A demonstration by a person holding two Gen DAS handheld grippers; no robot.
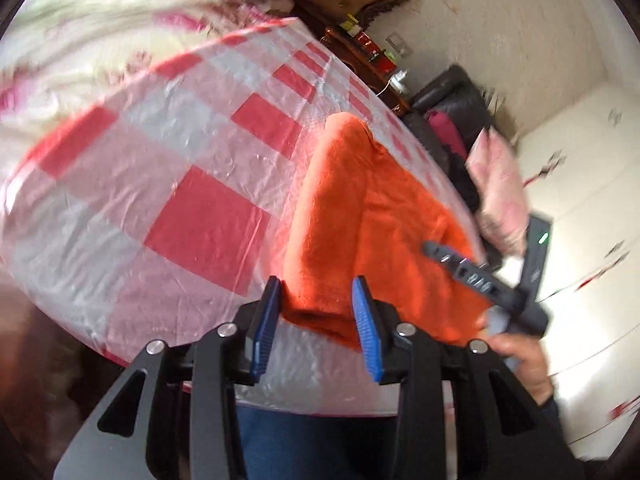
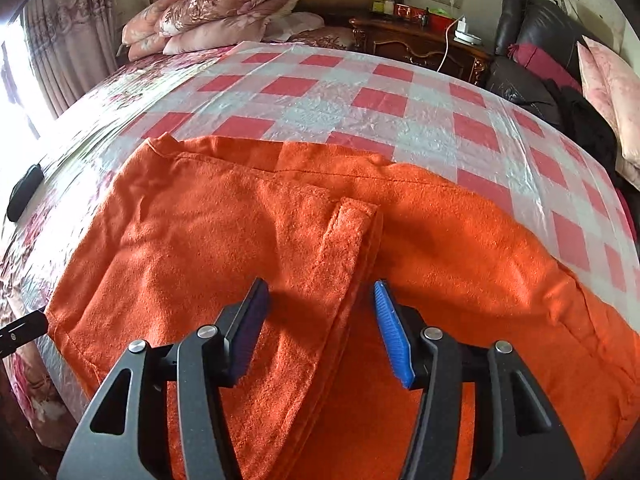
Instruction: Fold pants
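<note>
Orange fleece pants [image 2: 248, 240] lie spread on a red-and-white checked plastic sheet [image 2: 320, 92] over the bed, with a folded flap [image 2: 352, 232] running down their middle. My right gripper [image 2: 320, 300] hovers open just over that flap's edge, its blue pads not touching the cloth. In the left wrist view the pants [image 1: 360, 216] stretch away along the bed's edge. My left gripper [image 1: 319, 300] is open, with the pants' near end between its jaws but not pinched. The right gripper [image 1: 472, 272] and the hand [image 1: 520, 360] holding it show at the right of that view.
Floral pillows [image 2: 216, 12] are stacked by the tufted headboard. A wooden nightstand [image 2: 420, 40] and a black leather chair [image 2: 528, 60] with pink cushions stand to the right of the bed. A small black object [image 2: 24, 192] lies on the bed's left side. White cupboards [image 1: 580, 184] line the wall.
</note>
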